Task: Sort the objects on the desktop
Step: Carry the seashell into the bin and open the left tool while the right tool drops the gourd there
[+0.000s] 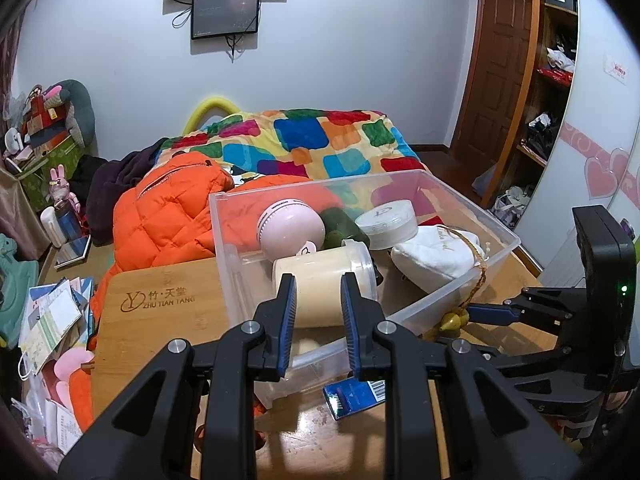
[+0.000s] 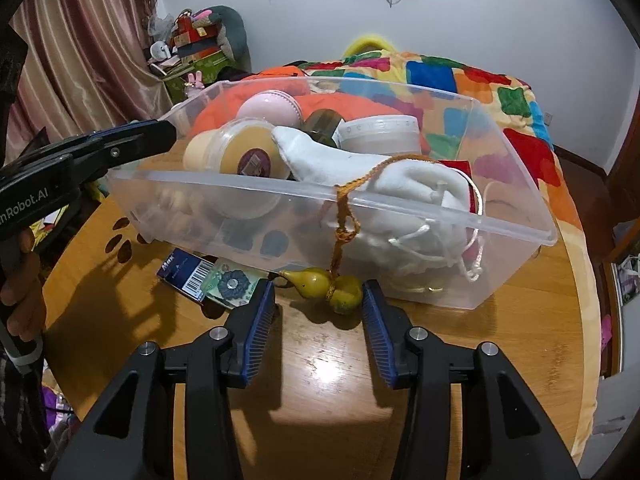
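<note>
A clear plastic bin stands on the wooden table. It holds a cream jar, a pink round device, a white round tin, a white cloth pouch and a dark green thing. A yellow gourd charm lies on the table, its orange cord over the bin rim. My right gripper is open around the gourd. My left gripper is open at the bin's near wall, in front of the cream jar.
A blue card pack and a green patterned card lie on the table by the bin. A bamboo board lies left. Behind are an orange jacket and a colourful quilt.
</note>
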Tool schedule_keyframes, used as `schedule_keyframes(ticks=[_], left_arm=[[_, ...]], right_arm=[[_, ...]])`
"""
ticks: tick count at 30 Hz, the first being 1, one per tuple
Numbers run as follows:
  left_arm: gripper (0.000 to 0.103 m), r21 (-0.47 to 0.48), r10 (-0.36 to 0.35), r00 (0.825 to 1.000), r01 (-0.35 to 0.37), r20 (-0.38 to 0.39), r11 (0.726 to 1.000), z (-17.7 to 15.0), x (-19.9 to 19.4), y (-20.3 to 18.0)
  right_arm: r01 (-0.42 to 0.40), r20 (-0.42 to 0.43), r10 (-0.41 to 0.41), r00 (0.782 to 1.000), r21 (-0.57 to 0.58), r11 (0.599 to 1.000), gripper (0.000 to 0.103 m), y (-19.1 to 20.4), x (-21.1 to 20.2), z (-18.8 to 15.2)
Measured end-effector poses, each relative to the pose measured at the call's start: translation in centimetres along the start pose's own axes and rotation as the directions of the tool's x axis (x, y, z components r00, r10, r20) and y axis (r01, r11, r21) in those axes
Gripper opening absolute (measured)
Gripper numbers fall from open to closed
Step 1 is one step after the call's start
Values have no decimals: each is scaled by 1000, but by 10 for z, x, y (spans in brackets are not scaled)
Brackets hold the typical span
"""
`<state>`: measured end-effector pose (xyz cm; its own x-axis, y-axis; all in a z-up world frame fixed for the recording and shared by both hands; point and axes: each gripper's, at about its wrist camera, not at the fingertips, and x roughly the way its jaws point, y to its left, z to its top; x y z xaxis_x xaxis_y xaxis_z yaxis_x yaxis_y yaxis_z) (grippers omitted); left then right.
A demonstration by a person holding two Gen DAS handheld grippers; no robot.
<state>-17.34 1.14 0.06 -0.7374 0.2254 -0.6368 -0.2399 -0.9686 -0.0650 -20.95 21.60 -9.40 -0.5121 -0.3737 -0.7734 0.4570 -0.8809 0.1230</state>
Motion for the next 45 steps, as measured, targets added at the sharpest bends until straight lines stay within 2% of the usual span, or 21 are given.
schedule_keyframes(ticks=[2,4,10,17,23,33,41,45], left_arm=[[22,1,1,1000,-1,0,1000,0,0,0],[22,-2,1,1000,-1,0,1000,0,0,1],[22,-8,8,1000,-8,4,1000,1,-1,2],[22,-23,24,999,-23,21,999,5,-8,10],[22,-13,30,999,-30,31,999,6,-11,6],[22,-4,28,999,-28,38,1000,5,-19,3],[22,-12,14,1000,-14,27,1000,0,-23,1],[32,-18,11,1000,-11,23,1000,-4,-26,-1]], right_arm=[[-9,10,9,1000,13,1000,39,-1,0,0],[-9,18,9,1000,11,1000,29,-1,0,0],[-14,51,14,999,5,1000,29,2,-4,-1],[-93,89,93,992,-1,996,29,4,-21,-1],[-120,149,119,982,-1,993,29,3,-44,7],[-20,206,25,978,-28,999,29,-5,-57,37],[64,151,-54,987,-64,996,29,-10,-28,59],[86,136,-73,988,-93,992,29,-5,-21,59]])
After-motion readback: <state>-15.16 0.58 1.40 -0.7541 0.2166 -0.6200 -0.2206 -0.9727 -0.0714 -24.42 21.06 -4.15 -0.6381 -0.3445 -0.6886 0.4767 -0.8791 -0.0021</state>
